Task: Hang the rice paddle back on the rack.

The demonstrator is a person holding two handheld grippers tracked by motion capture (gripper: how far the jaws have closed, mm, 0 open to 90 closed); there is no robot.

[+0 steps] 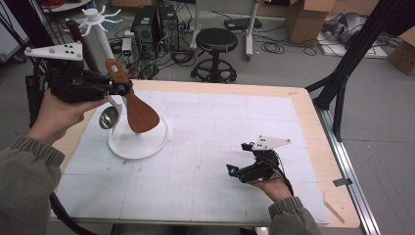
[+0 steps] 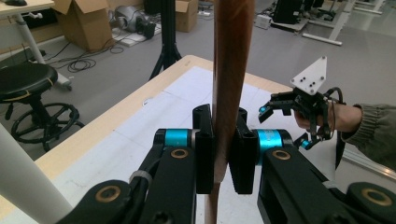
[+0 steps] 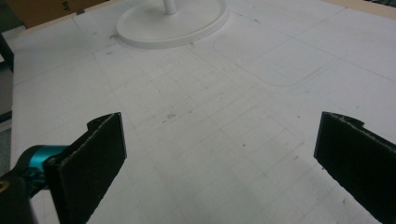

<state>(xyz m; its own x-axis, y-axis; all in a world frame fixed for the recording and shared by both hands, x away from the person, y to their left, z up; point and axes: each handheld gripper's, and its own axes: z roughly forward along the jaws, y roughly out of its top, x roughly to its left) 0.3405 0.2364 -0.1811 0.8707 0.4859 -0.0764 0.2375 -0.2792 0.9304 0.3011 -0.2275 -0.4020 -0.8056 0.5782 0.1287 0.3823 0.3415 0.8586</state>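
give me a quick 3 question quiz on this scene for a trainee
1. True or false: the left hand-held gripper is shut on the wooden spatula.
2. What hangs on the white stand beside the spatula? A) metal ladle B) whisk C) mug
3. Fill in: the right hand-held gripper has its jaws ____ over the white mat.

Key
1. True: its pads clamp the spatula's handle, with the blade hanging down over the stand's round base.
2. A, the metal ladle.
3. Open, with nothing between them.
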